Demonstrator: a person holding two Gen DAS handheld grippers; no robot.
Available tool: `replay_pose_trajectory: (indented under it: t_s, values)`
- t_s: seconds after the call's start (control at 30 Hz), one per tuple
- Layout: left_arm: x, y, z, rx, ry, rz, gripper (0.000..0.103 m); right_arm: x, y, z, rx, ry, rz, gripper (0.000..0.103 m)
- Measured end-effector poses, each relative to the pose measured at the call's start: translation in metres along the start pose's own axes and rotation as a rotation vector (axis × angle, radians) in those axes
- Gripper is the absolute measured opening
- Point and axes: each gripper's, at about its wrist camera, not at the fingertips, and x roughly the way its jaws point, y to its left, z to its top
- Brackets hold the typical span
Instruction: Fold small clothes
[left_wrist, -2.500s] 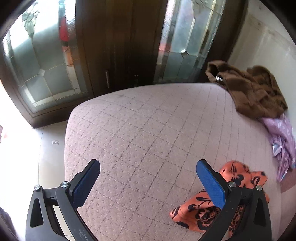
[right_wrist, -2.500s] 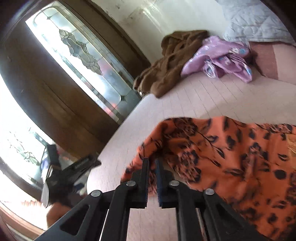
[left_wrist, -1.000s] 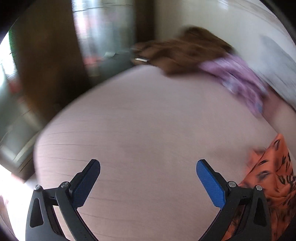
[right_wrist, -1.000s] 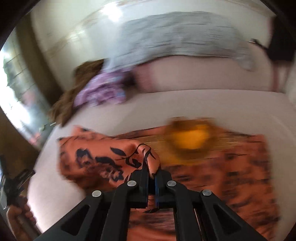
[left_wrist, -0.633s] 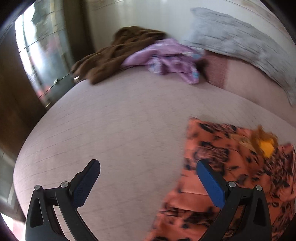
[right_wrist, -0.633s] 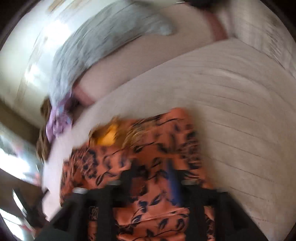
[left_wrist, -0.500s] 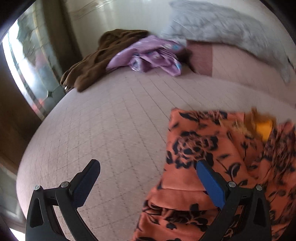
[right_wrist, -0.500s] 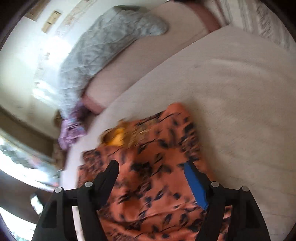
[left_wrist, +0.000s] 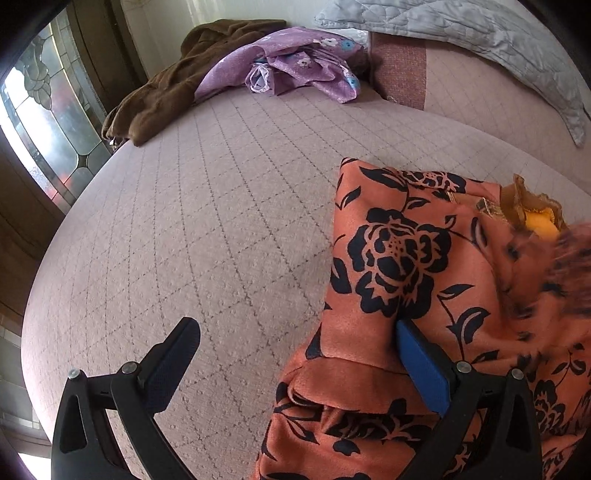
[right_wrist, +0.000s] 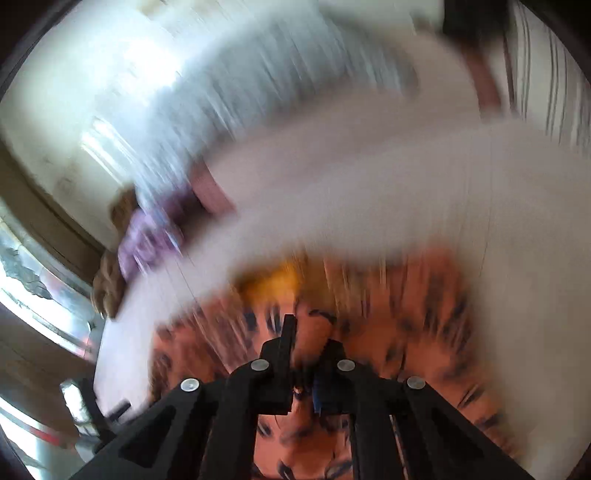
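An orange garment with black flowers (left_wrist: 406, 258) lies spread on the pink quilted bed (left_wrist: 203, 221), a yellow neckline (left_wrist: 539, 221) at its far end. My left gripper (left_wrist: 295, 325) stands open: its right finger is over the garment's folded left edge and its left finger over bare bed. The right wrist view is badly blurred by motion. In it my right gripper (right_wrist: 310, 339) is shut, with a pinch of the orange garment (right_wrist: 406, 314) between its fingertips.
A brown garment (left_wrist: 159, 92) and a purple floral one (left_wrist: 295, 59) are heaped at the bed's far side. A grey quilt (left_wrist: 461, 29) lies along the back. A glass-panelled door (left_wrist: 44, 110) stands left, beyond the bed's edge.
My right gripper let go of the garment's corner, opened wide, moved over the cloth and shut on it again. My left gripper swung right, so the garment's left edge now lies under its right finger.
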Motion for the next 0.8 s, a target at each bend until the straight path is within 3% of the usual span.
replay_pose_trajectory:
  t_s: [0.1,0.17,0.27,0.3,0.33,0.37,0.43,0.53,0.57,0.6,0.63,0.67,0.77,0.8]
  values:
    - [-0.002,-0.006,-0.003,0.010,-0.001,-0.023,0.103,-0.059,0.000,0.009,-0.048,-0.182,0.083,0.007]
    - [-0.003,-0.013,-0.007,0.042,-0.010,0.026,0.103,-0.070,0.000,0.002,-0.148,-0.213,0.053,0.009]
    - [0.000,-0.015,-0.009,0.063,-0.004,0.046,0.103,-0.041,-0.024,-0.018,-0.286,-0.068,-0.187,0.025]
    - [0.000,-0.014,-0.008,0.061,-0.002,0.044,0.103,-0.026,-0.053,-0.025,-0.232,0.030,-0.280,0.025]
    - [-0.001,-0.014,-0.008,0.061,-0.002,0.045,0.103,-0.022,-0.071,-0.028,-0.168,0.075,-0.302,0.025]
    - [-0.002,-0.014,-0.008,0.064,-0.003,0.048,0.103,-0.021,-0.094,-0.032,-0.064,0.114,-0.300,0.027]
    - [-0.005,-0.013,-0.007,0.069,-0.008,0.054,0.103,-0.034,-0.121,-0.047,0.083,0.096,-0.232,0.027]
    - [-0.007,-0.015,-0.010,0.078,-0.012,0.059,0.103,-0.044,-0.121,-0.060,0.094,0.105,-0.169,0.029]
    - [-0.007,-0.015,-0.009,0.079,-0.011,0.059,0.103,-0.045,-0.115,-0.064,0.094,0.115,-0.136,0.036]
    - [-0.007,-0.015,-0.009,0.079,-0.010,0.057,0.103,-0.044,-0.108,-0.068,0.100,0.139,-0.090,0.061]
    - [-0.008,-0.015,-0.010,0.078,-0.010,0.055,0.103,-0.039,-0.107,-0.072,0.108,0.151,-0.073,0.073]
    - [-0.007,-0.015,-0.010,0.077,-0.009,0.053,0.103,-0.034,-0.103,-0.072,0.124,0.154,-0.057,0.076]
    - [-0.008,-0.014,-0.010,0.076,-0.007,0.048,0.103,-0.024,-0.104,-0.074,0.150,0.125,-0.066,0.071]
    - [-0.008,-0.014,-0.010,0.078,-0.008,0.049,0.103,-0.017,-0.106,-0.073,0.166,0.132,-0.053,0.063]
